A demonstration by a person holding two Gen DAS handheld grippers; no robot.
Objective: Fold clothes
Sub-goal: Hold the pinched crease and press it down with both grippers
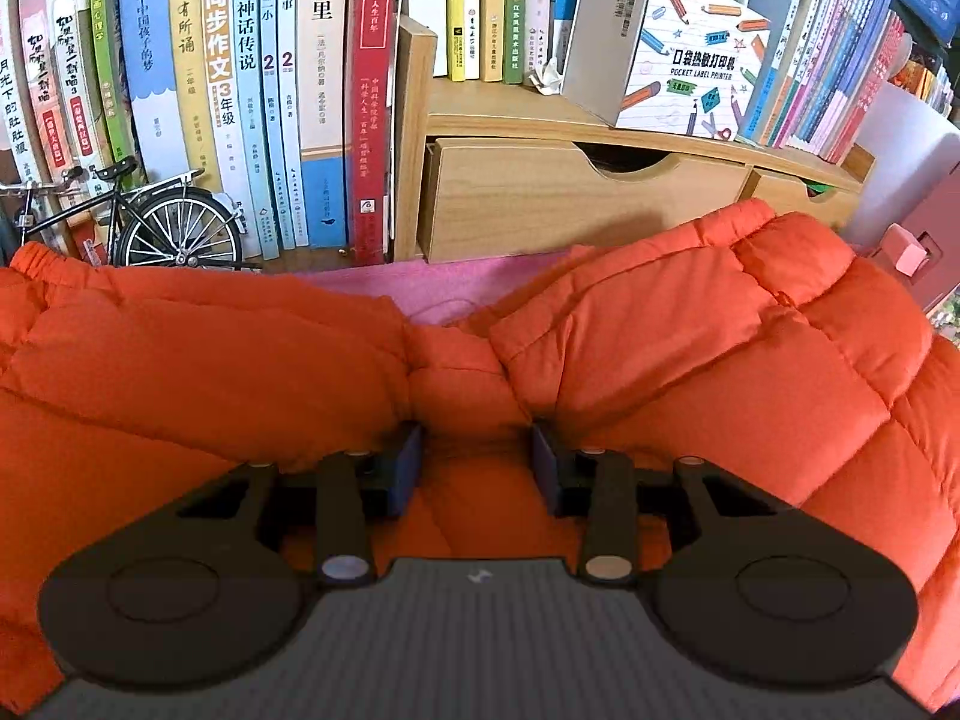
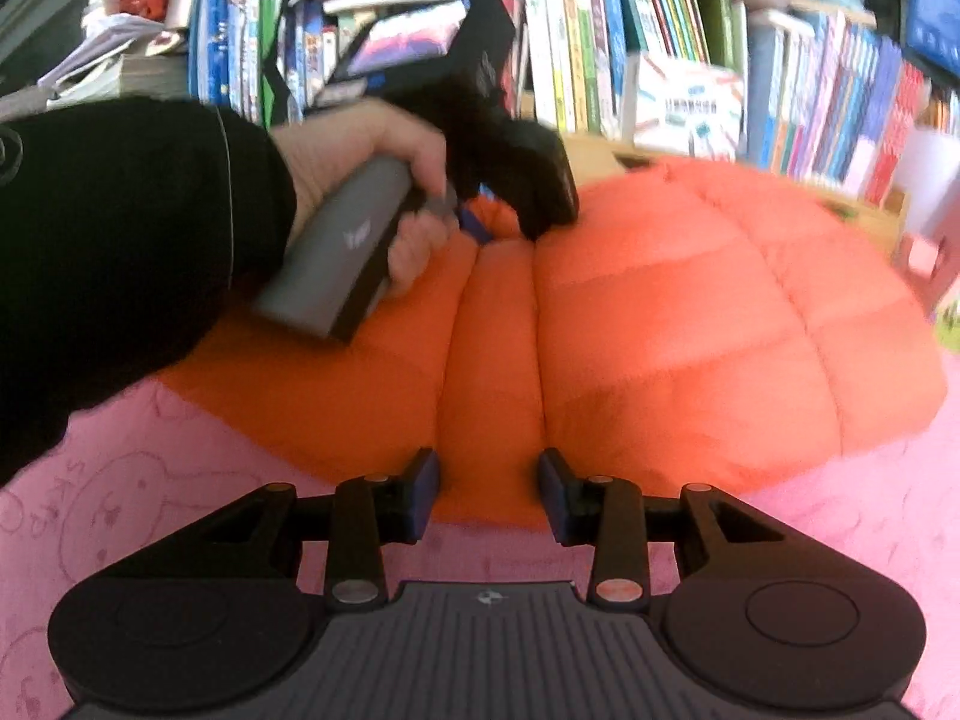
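An orange puffer jacket point(image 1: 690, 360) lies on a pink cloth point(image 1: 420, 282), its two puffy halves meeting at a central fold. My left gripper point(image 1: 477, 450) is open and rests on the jacket at that fold, fingers straddling the middle ridge. In the right wrist view the jacket point(image 2: 690, 312) fills the middle. My right gripper point(image 2: 489, 480) is open at the jacket's near hem, fingers either side of the central strip. The left gripper point(image 2: 480, 222), held by a hand in a black sleeve, presses on the jacket's far part.
Rows of books point(image 1: 270, 90) stand behind the jacket, with a model bicycle point(image 1: 162, 222) at the left. A wooden shelf with drawers point(image 1: 570, 198) and a label printer box point(image 1: 678, 60) sit behind. A pink box point(image 1: 912, 252) is at the right.
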